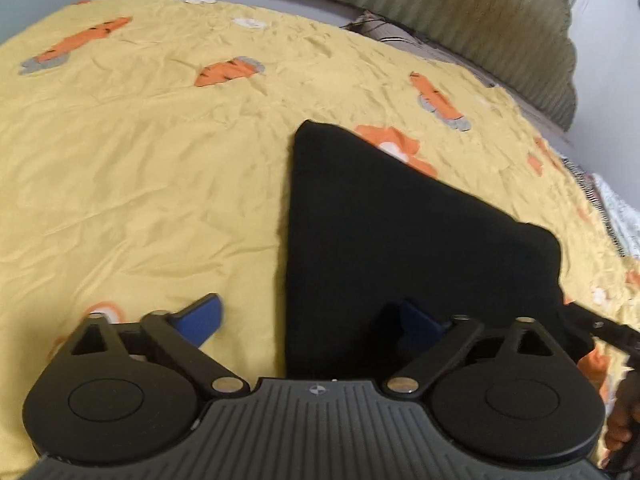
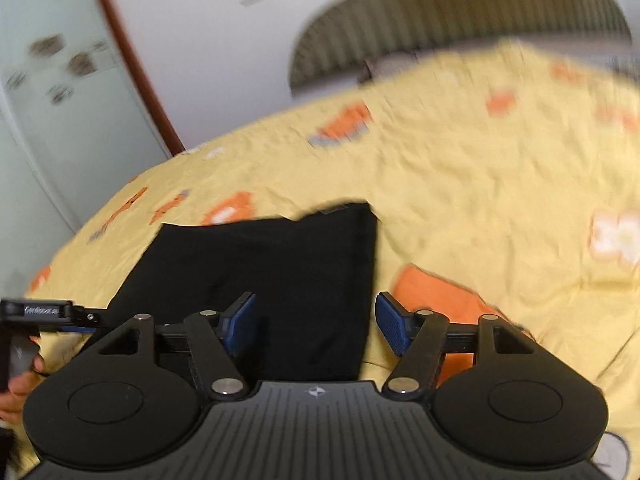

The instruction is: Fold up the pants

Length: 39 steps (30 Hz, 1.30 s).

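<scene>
Black pants [image 1: 384,248] lie folded into a flat, roughly square stack on the yellow bedspread [image 1: 140,160]. My left gripper [image 1: 308,320] stands wide open over the stack's near left edge, one blue pad above the spread, the other above the cloth, nothing gripped. In the right wrist view the same pants [image 2: 272,280] lie flat, and my right gripper [image 2: 316,324] is open above their near right edge, its pads clear of the fabric. The other gripper [image 2: 44,312] and a hand show at the left edge.
The bedspread [image 2: 500,200] carries orange carrot and flower prints and is wrinkled. A green ribbed headboard or cushion [image 1: 480,12] stands at the far end against a pale wall. A wooden door frame [image 2: 132,60] and a glass panel lie left of the bed.
</scene>
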Each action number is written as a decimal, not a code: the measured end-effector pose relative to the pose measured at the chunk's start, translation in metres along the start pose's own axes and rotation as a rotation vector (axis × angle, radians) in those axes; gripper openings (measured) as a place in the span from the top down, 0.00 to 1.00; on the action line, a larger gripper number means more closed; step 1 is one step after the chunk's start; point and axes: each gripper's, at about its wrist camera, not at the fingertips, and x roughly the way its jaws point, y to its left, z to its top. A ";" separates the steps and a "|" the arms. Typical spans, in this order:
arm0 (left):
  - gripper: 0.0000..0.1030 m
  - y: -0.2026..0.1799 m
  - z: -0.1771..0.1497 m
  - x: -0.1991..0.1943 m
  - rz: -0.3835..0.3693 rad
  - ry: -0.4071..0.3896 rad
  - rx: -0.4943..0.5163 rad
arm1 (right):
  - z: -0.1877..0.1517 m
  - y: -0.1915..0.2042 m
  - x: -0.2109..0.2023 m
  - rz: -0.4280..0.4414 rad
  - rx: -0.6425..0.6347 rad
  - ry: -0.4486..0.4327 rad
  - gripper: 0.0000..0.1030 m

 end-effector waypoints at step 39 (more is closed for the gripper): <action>0.38 0.040 0.010 -0.069 0.217 -0.104 -0.029 | 0.006 0.054 0.043 0.080 -0.035 0.052 0.51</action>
